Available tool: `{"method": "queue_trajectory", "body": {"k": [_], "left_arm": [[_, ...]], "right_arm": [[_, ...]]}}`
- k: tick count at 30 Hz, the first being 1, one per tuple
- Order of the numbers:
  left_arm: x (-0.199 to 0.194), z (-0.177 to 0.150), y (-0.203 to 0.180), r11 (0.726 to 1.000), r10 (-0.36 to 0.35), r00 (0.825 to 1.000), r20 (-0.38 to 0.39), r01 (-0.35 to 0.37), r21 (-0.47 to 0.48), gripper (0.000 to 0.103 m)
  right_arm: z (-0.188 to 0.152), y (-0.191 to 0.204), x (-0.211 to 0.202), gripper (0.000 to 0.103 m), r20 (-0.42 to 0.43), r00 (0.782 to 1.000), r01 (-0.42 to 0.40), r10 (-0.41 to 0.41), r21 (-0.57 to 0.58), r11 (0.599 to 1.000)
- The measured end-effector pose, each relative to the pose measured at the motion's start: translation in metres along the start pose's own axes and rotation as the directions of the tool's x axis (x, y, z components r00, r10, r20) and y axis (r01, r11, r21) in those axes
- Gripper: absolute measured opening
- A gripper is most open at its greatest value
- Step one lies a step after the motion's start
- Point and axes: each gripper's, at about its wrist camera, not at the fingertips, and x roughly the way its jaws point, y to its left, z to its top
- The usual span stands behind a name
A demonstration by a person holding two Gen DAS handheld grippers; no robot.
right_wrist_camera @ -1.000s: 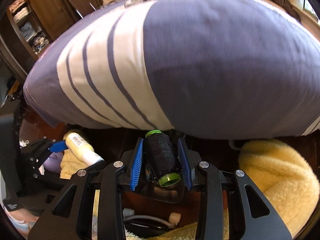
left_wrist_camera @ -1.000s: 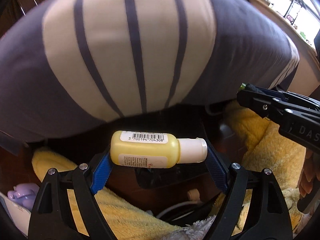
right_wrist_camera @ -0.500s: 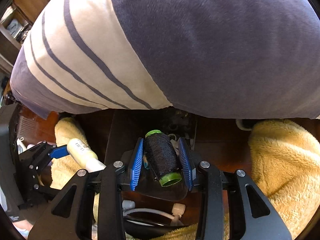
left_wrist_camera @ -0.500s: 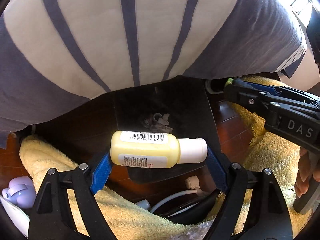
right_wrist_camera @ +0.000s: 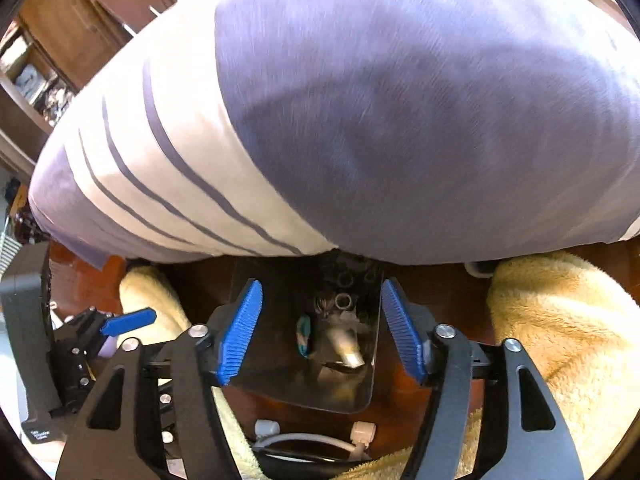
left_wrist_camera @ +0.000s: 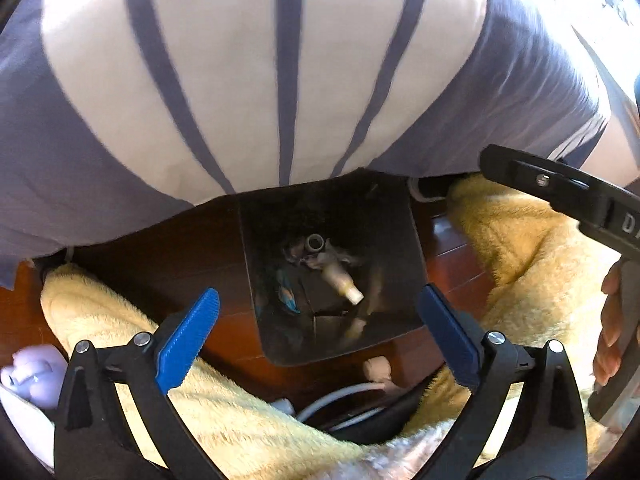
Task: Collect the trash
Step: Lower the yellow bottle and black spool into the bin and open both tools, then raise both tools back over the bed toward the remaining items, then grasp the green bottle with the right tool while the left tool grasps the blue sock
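Both grippers are spread wide with nothing in them: left gripper (left_wrist_camera: 320, 344) and right gripper (right_wrist_camera: 320, 336) hang right over the dark bin (left_wrist_camera: 404, 216). The yellow bottle (left_wrist_camera: 340, 280) lies tilted down inside the bin with other junk, well below the blue pads (left_wrist_camera: 188, 336). Yellow fluffy fabric (left_wrist_camera: 532, 264) on both sides, white cable (left_wrist_camera: 340, 396) near the front rim. Beyond it a big striped pillow (left_wrist_camera: 240, 72) overhangs the bin's far edge
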Motion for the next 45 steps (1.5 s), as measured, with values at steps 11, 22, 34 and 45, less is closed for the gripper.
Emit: {"method": "queue_trajectory", "body": {"k": [11,22,34,45], "left_arm": [[-0.115,0.045,0.014,0.994,0.101,0.939,0.328,-0.112,0.014,0.095],[-0.147,0.115,0.053,0.983,0.183,0.88,0.438,-0.169,-0.072,0.095],[-0.116,0.214,0.08,0.974,0.224,0.876,0.427,-0.212,-0.077,0.095],[-0.094,0.263,0.079,0.98,0.191,0.887,0.42,-0.194,-0.036,0.095]], "right_arm": [[0.053,0.011,-0.084,0.085,0.249,0.968,0.039,-0.023,-0.059,0.998],[0.144,0.007,-0.091,0.095,0.334,0.94,0.086,-0.064,-0.049,0.995],[0.243,0.041,-0.021,0.097,0.289,0.955,0.072,-0.068,-0.003,0.997],[0.311,0.066,0.039,0.097,0.251,0.963,0.091,-0.1,0.046,0.995]]}}
